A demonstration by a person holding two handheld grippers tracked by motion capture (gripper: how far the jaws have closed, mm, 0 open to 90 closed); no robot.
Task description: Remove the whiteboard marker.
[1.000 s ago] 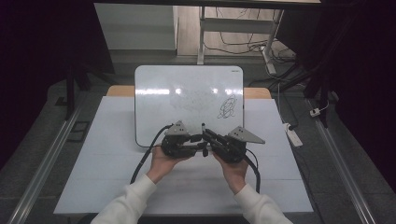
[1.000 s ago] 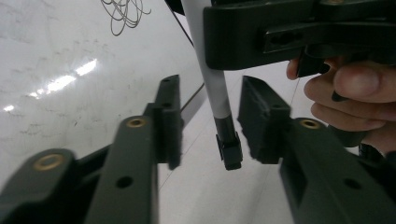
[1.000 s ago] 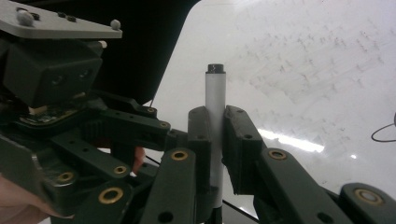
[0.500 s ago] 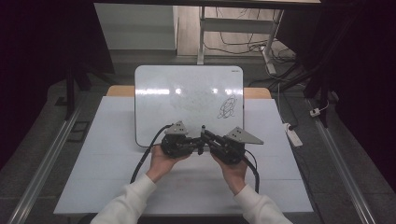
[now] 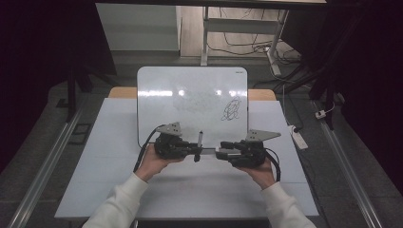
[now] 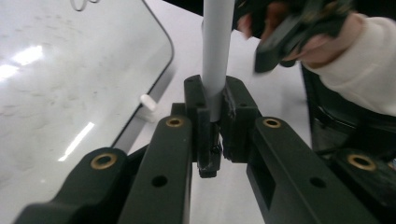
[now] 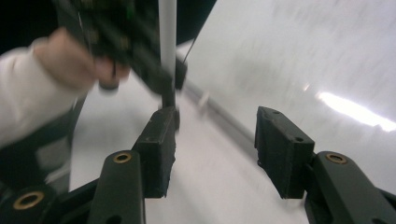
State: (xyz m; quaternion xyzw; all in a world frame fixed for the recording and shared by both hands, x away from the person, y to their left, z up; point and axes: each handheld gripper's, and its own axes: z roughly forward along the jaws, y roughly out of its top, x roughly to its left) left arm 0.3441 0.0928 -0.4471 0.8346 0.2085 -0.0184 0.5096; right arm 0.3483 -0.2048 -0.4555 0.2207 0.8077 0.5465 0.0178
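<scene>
My left gripper with matte black jaws clamped on a slim grey plastic marker, my right gripper just opening, nothing between its jaws, glossy white rounded whiteboard on pale counter, dim room.

Dim room; grey floor — cables beyond

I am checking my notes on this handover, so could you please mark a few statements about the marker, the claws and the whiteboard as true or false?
1. The left claw is shut on the marker. True.
2. The right claw grips the marker. False: its jaws have just been opening and stand apart with nothing between them.
3. The whiteboard bears a dark scribble. True.
4. The whiteboard lies beyond the white table. False: it lies on the table.
</scene>
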